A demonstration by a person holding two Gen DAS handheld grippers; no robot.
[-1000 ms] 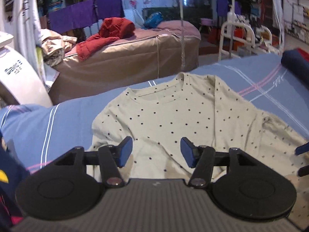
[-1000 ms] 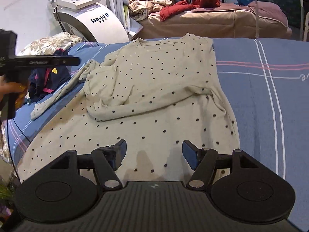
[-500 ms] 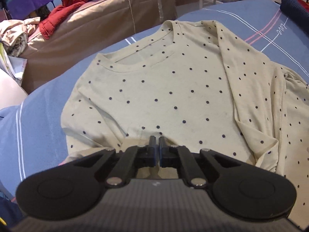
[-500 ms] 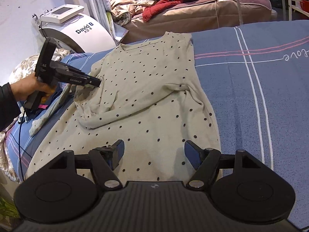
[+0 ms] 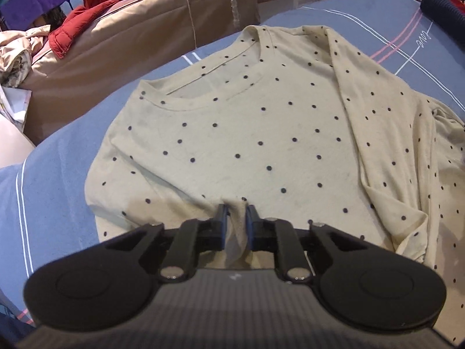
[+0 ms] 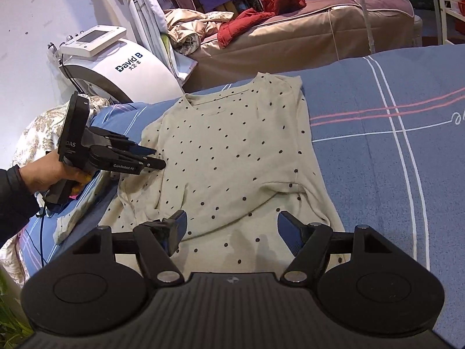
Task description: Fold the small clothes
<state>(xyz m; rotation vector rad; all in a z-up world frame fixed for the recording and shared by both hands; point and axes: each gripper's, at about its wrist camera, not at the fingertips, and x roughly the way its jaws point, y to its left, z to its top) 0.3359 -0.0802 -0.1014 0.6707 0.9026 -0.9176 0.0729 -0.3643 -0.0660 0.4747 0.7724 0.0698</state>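
A cream shirt with dark dots (image 5: 261, 133) lies spread on the blue striped bed cover (image 5: 58, 160), neckline at the far side and one sleeve folded across its front. My left gripper (image 5: 234, 209) sits at the shirt's near-left edge with a pinched ridge of the fabric between its pads; the jaws are opening slightly. In the right wrist view the left gripper (image 6: 158, 158) points at the shirt (image 6: 232, 151) from the left, with a hand (image 6: 43, 177) holding it. My right gripper (image 6: 232, 221) hovers open over the lower part of the shirt, holding nothing.
Beyond the bed stands a brown padded couch (image 6: 305, 37) with a red garment (image 6: 261, 8) on it. A white machine (image 6: 125, 64) stands at the left. A dark blue roll (image 5: 444, 11) lies at the bed's far right. Patterned bedding (image 6: 37, 133) is bunched at the left edge.
My left gripper came down onto the shirt's left edge and went from open to closed on a ridge of fabric. My right gripper shifted a little and stayed open.
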